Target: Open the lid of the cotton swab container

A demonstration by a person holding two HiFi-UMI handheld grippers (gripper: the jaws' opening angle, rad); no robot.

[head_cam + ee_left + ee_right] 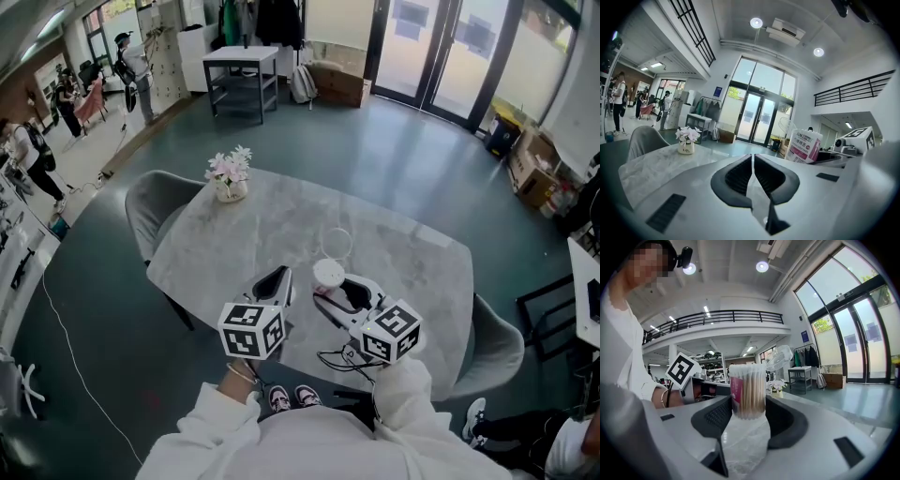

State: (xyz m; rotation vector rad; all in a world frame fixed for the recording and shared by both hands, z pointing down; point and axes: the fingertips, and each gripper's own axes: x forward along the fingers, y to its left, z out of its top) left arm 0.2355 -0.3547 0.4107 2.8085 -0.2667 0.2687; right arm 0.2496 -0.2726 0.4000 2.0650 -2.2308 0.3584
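Two grippers were held low over the 6 o'clock edge of the pale grey marble-patterned table [422, 272], as the head view showed it. The right gripper [748, 405] had its black jaws spread wide around the clear round plastic cotton swab container [748, 389] with a pink label, and its pads lay against both sides of the container. The container stood upright on the tabletop, packed with swabs, and it showed a white top in the head view. Just beyond it, at its 12 o'clock, what looked like its thin transparent round lid [336, 244] lay flat on the table, apart from both grippers. The left gripper [753, 158] was at the container's 9 o'clock, near it, with its jaws pressed together and nothing between them. Toward the table's 10 o'clock corner stood a small white pot of pale pink and white flowers [230, 178], well apart from the container. A grey upholstered chair [148, 202] stood at the table's 9 o'clock side.
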